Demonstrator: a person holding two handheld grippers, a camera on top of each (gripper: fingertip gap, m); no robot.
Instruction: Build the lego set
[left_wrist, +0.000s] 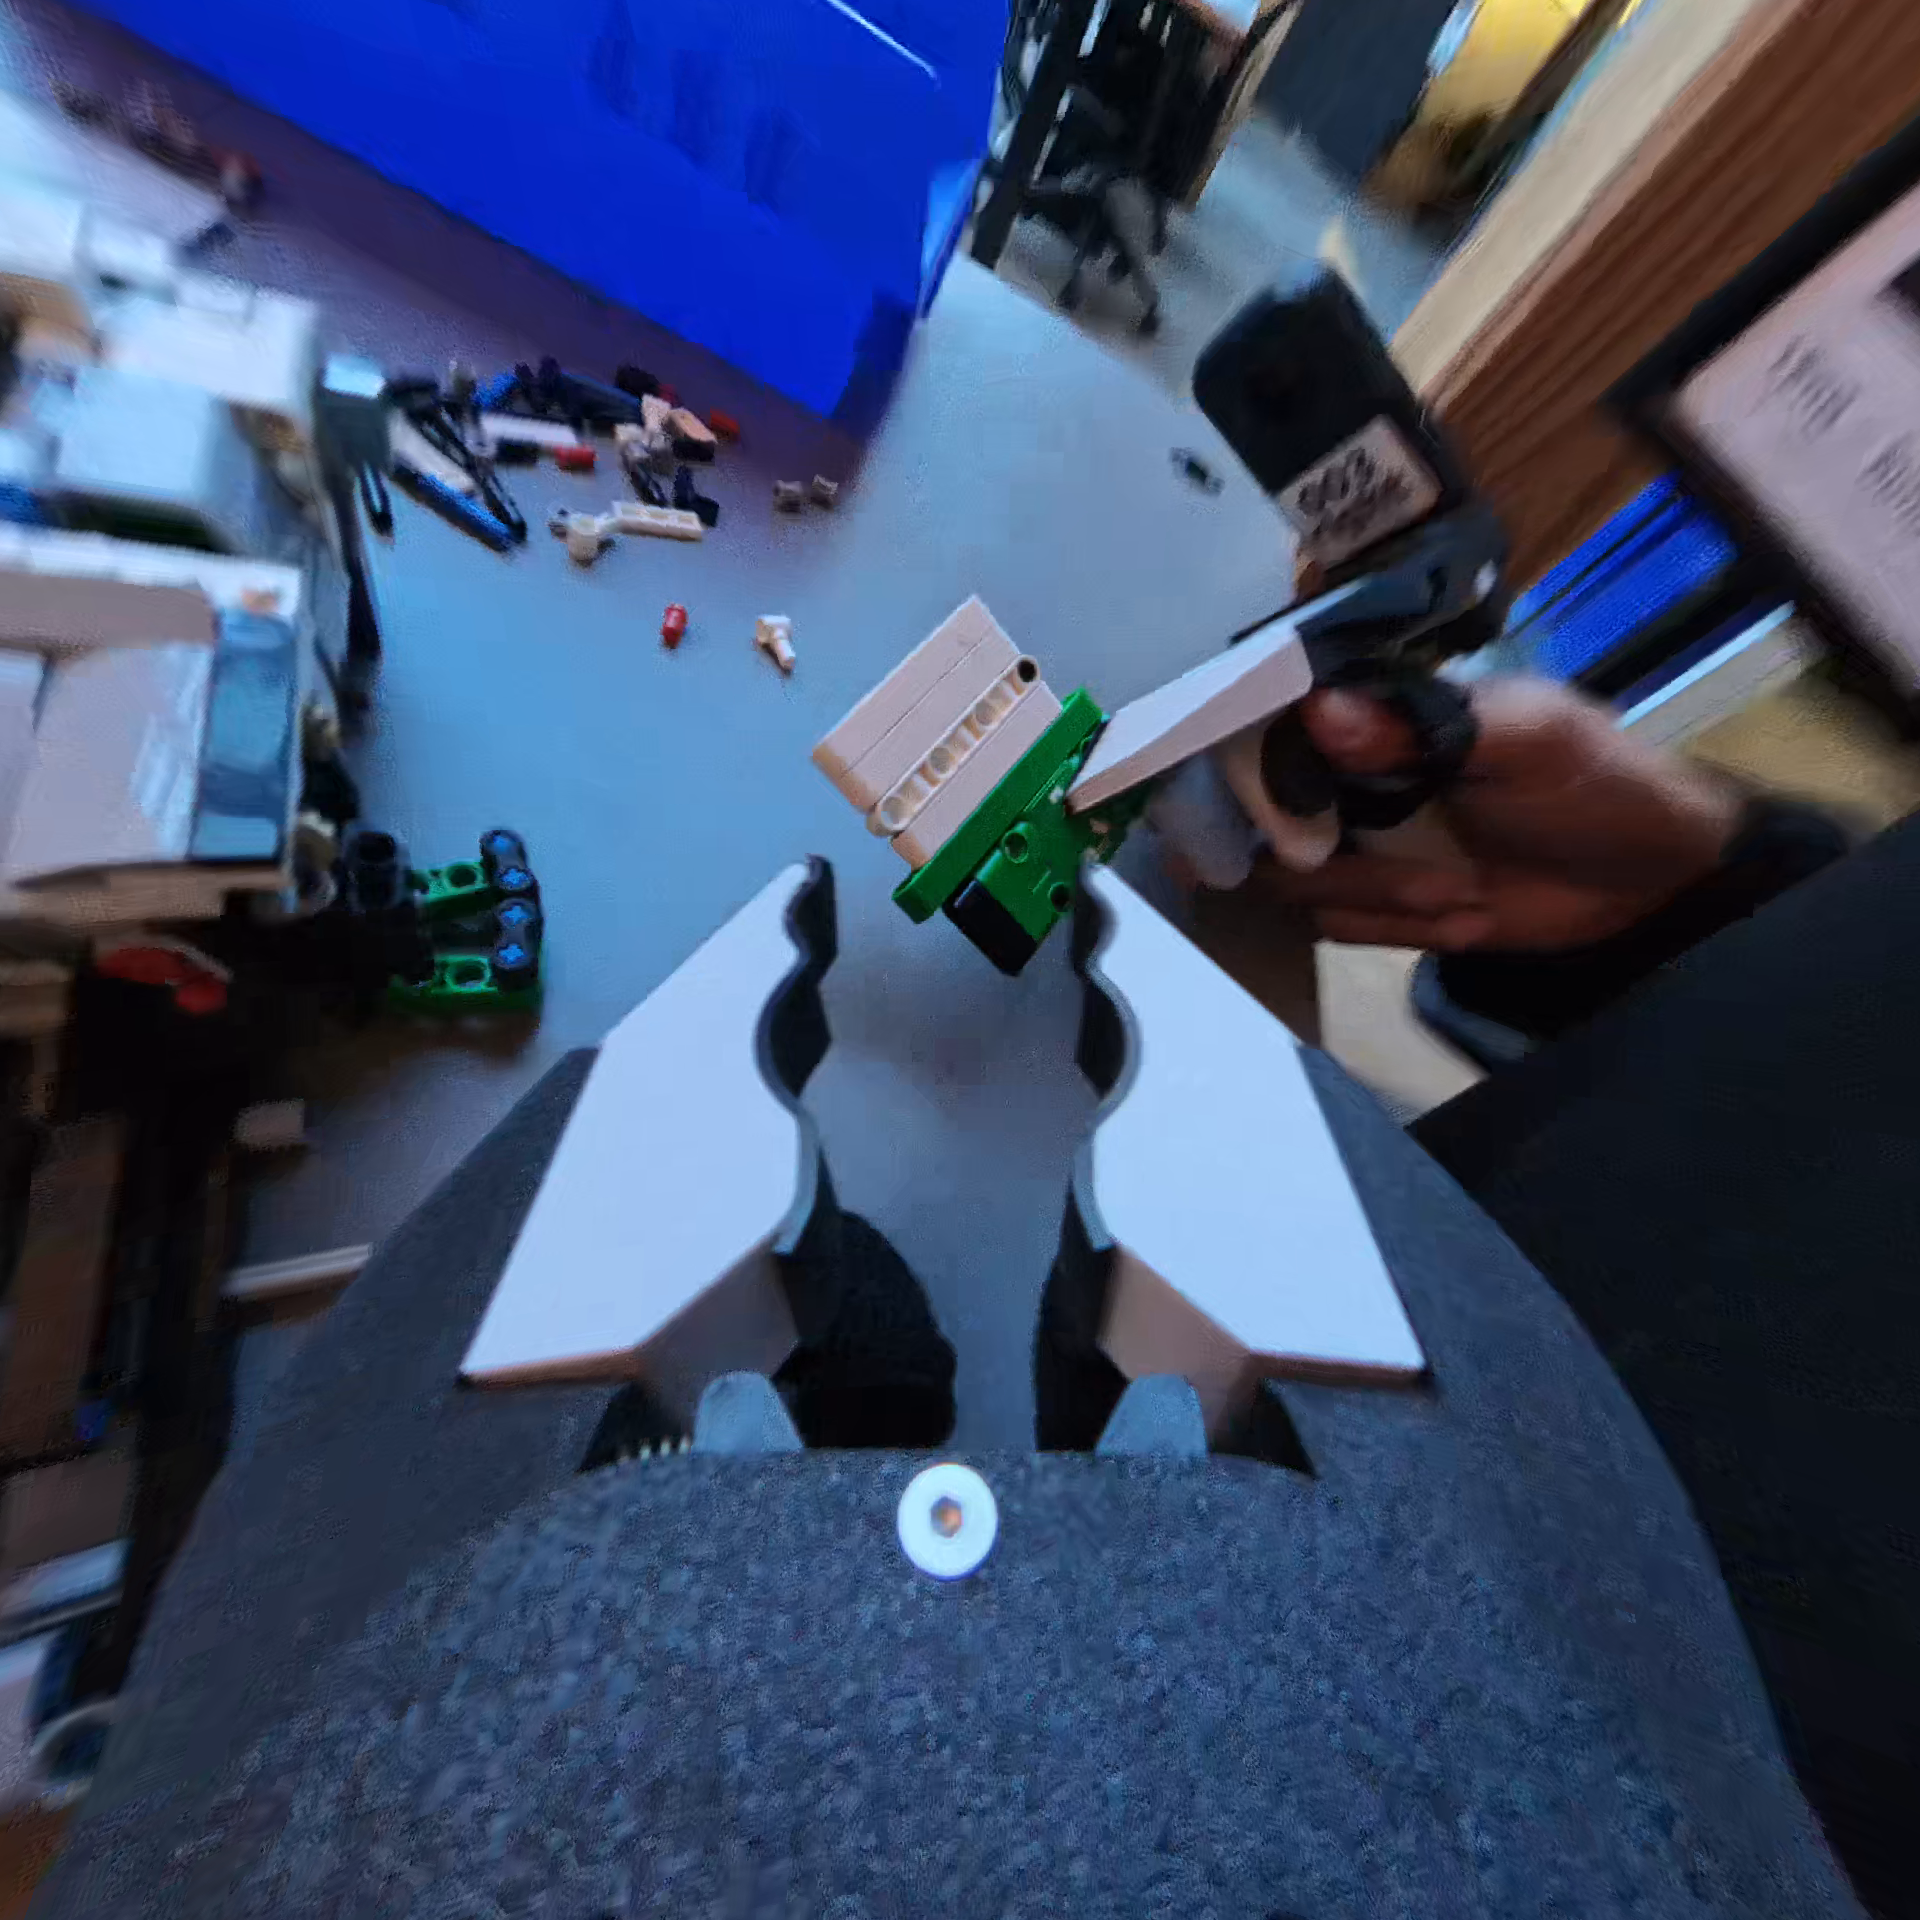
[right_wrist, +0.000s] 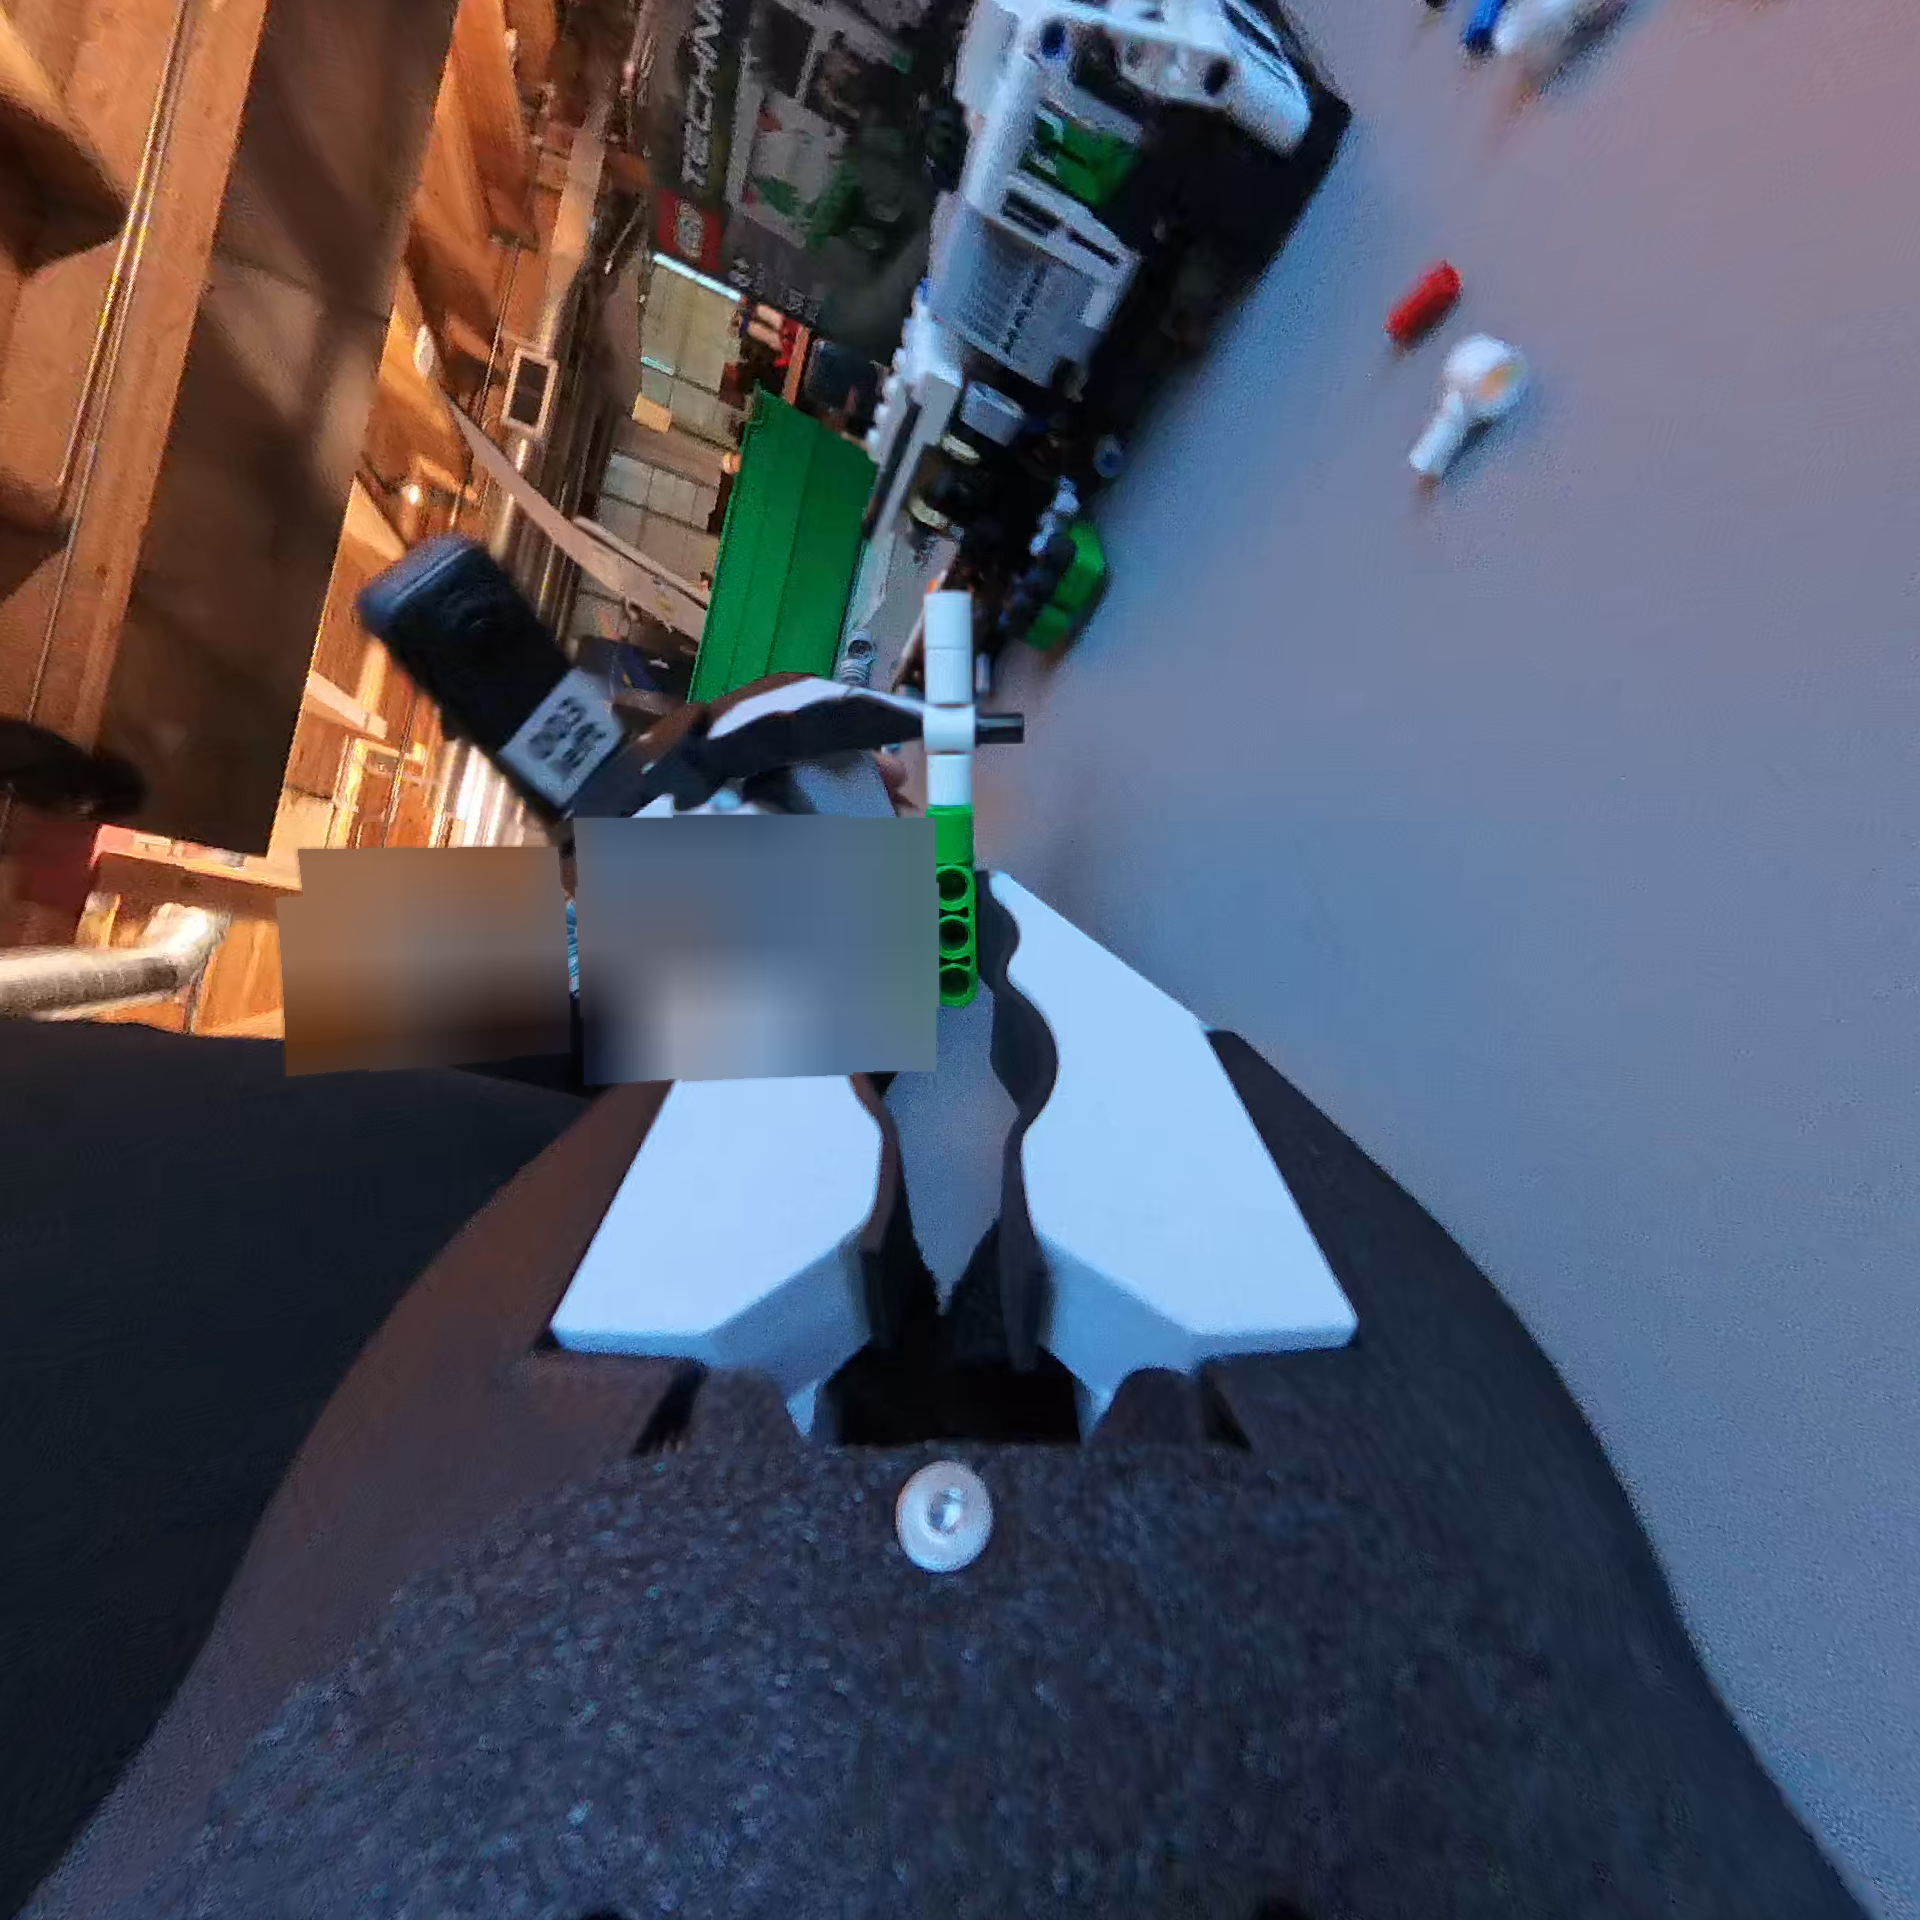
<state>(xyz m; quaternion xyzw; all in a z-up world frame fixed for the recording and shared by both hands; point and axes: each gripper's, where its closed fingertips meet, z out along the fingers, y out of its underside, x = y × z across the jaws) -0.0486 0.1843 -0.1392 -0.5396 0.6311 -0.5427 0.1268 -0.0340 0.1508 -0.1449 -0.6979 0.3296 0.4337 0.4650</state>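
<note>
The left gripper (left_wrist: 954, 914) has its two white fingers spread wide with nothing between them. At 1 o'clock from it, the right gripper (left_wrist: 1081, 800) pinches the green and white plastic brick piece (left_wrist: 966, 769) up above the grey table (left_wrist: 644, 727). Small loose bricks (left_wrist: 582, 457) lie at 11 o'clock.

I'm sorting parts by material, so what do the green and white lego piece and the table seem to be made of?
The green and white lego piece, gripped by the right hand-held gripper, looks like hard moulded plastic: glossy faces, crisp round holes. The table looks like a smooth matt grey laminate, though blur leaves that open.
</note>
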